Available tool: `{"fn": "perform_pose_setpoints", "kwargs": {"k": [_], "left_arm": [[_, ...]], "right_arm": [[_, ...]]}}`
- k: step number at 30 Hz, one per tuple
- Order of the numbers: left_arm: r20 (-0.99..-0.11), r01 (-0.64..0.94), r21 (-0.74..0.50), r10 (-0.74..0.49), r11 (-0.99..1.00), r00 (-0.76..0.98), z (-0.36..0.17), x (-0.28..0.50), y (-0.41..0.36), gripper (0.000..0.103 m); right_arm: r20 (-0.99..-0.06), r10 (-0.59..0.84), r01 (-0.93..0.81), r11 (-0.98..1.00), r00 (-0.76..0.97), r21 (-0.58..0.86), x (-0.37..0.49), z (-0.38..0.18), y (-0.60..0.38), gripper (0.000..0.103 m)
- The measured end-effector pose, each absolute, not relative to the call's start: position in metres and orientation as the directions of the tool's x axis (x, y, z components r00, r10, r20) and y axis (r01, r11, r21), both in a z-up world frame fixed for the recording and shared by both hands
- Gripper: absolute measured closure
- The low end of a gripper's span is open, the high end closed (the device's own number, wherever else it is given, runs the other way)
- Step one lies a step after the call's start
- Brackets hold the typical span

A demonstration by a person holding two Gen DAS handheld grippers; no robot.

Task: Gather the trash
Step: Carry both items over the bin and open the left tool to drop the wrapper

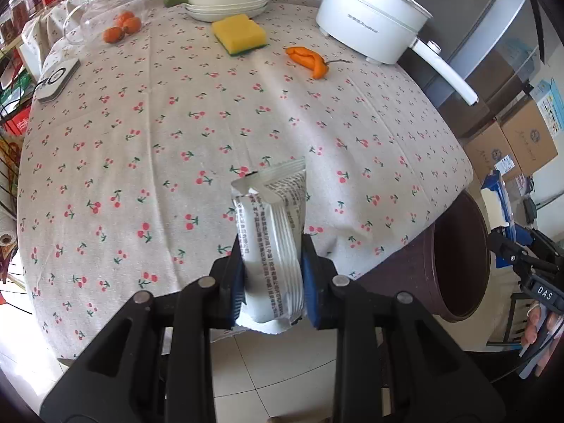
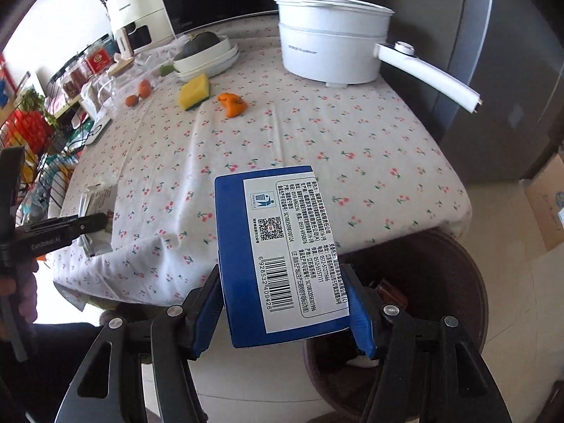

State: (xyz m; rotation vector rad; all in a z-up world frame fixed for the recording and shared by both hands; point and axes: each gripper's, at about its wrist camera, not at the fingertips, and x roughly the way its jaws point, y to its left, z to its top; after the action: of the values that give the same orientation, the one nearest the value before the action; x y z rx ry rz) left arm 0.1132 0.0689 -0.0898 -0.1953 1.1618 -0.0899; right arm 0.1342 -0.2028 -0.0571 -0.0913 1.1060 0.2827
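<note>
Both pieces of trash are in hand and off the counter [image 1: 148, 134], so the step looks like the carry to the bin; neither piece has been dropped yet.

The left hand-held gripper [image 1: 273, 282] is narrowly set, its blue pads clamped on the lower half of a white snack wrapper [image 1: 271, 243] with a torn, crimped top that stands up ahead of the jaws. The brown trash bin [image 1: 458, 264] sits to this gripper's right, beside the counter edge and below it.

The right hand-held gripper [image 2: 287, 313] stands much wider, its pads pressed on the two sides of a blue carton [image 2: 278, 246], label and barcode facing the camera. The bin [image 2: 440, 282] lies just under and to the right of this gripper, and some brown waste already shows inside.

Next, the right gripper probably needs only a small shift over the bin's mouth before parting its jaws. The left has farther to cross, and should wait or keep clear so the two do not crowd each other above the rim.
</note>
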Motion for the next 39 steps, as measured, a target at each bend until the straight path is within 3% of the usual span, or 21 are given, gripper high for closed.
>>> {"fn": "perform_pose_setpoints", "kwargs": {"k": [33, 36, 38, 39], "left_arm": [[-0.892, 0.437, -0.227, -0.367, 0.870, 0.266, -0.125, 0.124, -0.188, 0.071], [-0.898, 0.436, -0.208, -0.348, 0.876, 0.270, -0.128, 0.129, -0.192, 0.051], [-0.895, 0.409, -0.197, -0.334, 0.891, 0.297, -0.125, 0.132, -0.187, 0.022], [-0.891, 0.394, -0.194, -0.330, 0.898, 0.312, -0.124, 0.131, -0.184, 0.018]], "right_arm": [[-0.938, 0.030, 0.057, 0.997, 0.346, 0.053, 0.069, -0.111, -0.400, 0.039], [-0.937, 0.032, 0.061, 0.997, 0.349, 0.057, 0.069, -0.110, -0.403, 0.039], [-0.936, 0.033, 0.060, 0.997, 0.352, 0.058, 0.069, -0.109, -0.403, 0.039], [-0.935, 0.033, 0.059, 0.997, 0.353, 0.058, 0.070, -0.109, -0.402, 0.039]]}}
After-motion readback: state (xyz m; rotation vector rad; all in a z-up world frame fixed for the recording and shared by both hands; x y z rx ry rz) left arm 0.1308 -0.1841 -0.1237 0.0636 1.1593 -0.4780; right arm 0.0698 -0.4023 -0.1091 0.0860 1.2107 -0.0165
